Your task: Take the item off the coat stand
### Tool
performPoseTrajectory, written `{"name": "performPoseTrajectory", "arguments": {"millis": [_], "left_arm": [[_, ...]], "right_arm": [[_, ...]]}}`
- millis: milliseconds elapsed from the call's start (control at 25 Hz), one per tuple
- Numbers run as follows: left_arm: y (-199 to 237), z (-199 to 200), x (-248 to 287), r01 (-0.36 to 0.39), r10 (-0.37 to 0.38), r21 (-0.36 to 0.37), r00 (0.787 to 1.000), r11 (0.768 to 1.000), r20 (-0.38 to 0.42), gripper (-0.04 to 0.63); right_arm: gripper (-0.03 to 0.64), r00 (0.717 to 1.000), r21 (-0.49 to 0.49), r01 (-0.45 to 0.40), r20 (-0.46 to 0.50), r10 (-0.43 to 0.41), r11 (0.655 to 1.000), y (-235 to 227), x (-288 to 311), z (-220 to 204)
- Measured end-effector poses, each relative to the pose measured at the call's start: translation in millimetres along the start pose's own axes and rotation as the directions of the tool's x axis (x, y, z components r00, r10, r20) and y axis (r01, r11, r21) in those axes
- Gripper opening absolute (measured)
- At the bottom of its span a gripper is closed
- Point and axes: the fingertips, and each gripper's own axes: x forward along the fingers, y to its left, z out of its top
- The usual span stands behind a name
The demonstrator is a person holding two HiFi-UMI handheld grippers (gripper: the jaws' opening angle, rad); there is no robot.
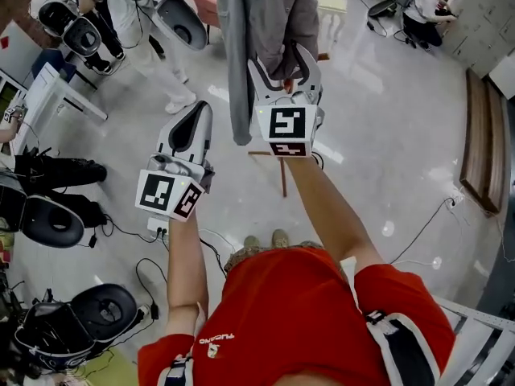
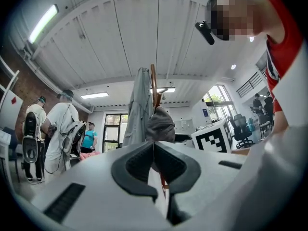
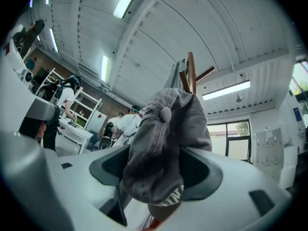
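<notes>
Closely, cap within right tool (agape)

Bright, even indoor light from ceiling strip lights, window glare, reflections on glossy floor, fisheye edge distortion, dark corners.

White logo on red shirt; too small to read

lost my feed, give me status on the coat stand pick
Left gripper shut, empty. Right gripper open, jaws either side of the grey cap. Cap hangs on coat stand. Grey garment hangs close beside.
</notes>
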Motion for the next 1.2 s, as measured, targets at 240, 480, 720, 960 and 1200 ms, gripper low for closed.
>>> {"name": "performPoseTrajectory", "arguments": {"millis": [240, 480, 720, 960, 1200], "left_arm": [[15.9, -2.2, 2.8, 0.021, -0.021, -0.016, 1.0, 1.0, 0.003, 0.012], [18.5, -5.1, 5.4, 0.058, -0.058, -0.031, 0.998, 0.998, 0.006, 0.012], [3.2, -7.9, 16.5, 0.105, -0.104, -0.041, 0.994, 0.994, 0.009, 0.012], [-19.2, -8.6, 19.1, 0.148, -0.148, -0.042, 0.989, 0.988, 0.022, 0.012], [-28.9, 2.3, 19.4, 0.173, -0.171, -0.043, 0.985, 0.984, 0.036, 0.012]], "right_arm": [[0.072, 0.998, -0.069, 0.057, -0.015, -0.058, 0.996, -6.7, 5.4, -0.8], [0.037, 0.995, -0.112, 0.053, 0.086, -0.044, 0.992, -9.9, -12.2, 25.1], [0.035, 0.994, -0.13, 0.02, 0.113, -0.006, 0.991, -15.2, -40.5, 57.1], [0.035, 0.977, -0.186, -0.021, 0.204, 0.059, 0.982, -14.9, -71.3, 97.8], [0.035, 0.943, -0.187, -0.148, 0.268, 0.195, 0.971, -10.5, -99.8, 120.2]]}}
